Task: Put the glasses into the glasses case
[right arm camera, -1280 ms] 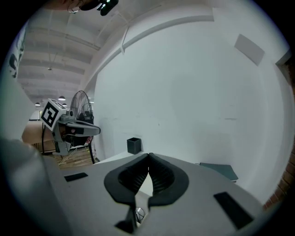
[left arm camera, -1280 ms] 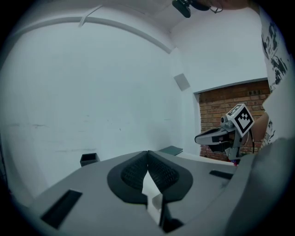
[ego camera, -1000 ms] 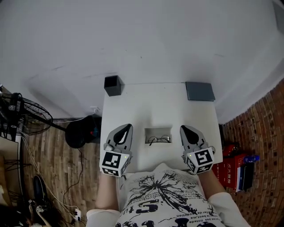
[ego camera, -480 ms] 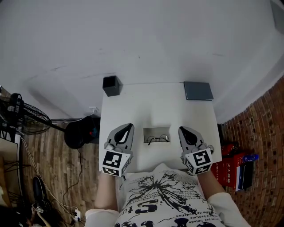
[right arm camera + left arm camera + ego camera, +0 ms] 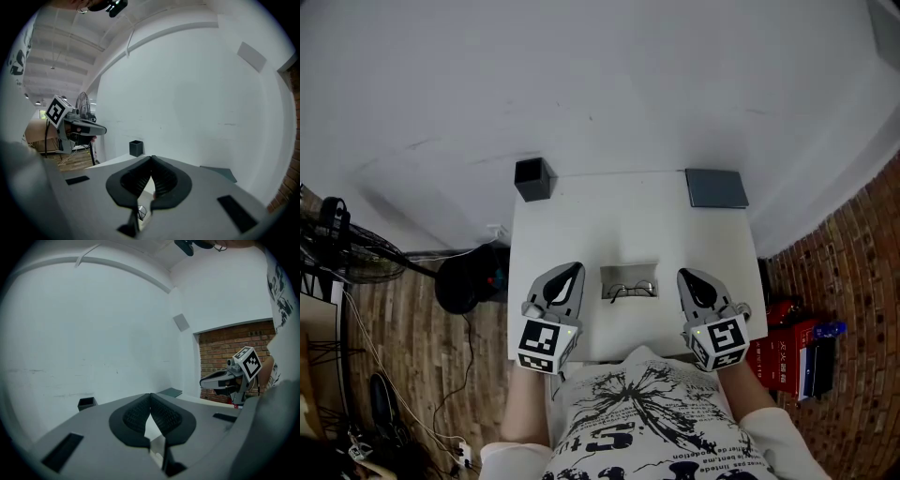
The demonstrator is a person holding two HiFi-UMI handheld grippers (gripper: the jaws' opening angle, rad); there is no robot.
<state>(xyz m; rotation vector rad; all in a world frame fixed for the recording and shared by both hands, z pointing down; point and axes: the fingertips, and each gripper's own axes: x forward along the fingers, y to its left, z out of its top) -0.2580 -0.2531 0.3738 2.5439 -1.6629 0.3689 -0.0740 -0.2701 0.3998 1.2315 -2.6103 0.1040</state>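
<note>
The glasses (image 5: 633,289) are found near the near edge of the table (image 5: 628,225), lying in a small grey tray (image 5: 619,273), between the left tongs (image 5: 574,268) and the right tongs (image 5: 683,274). Both tongs are closed with nothing in them. The glasses are judged light, thin and easily bent or scratched. They are best taken by the middle of the frame, not by the lenses.
</note>
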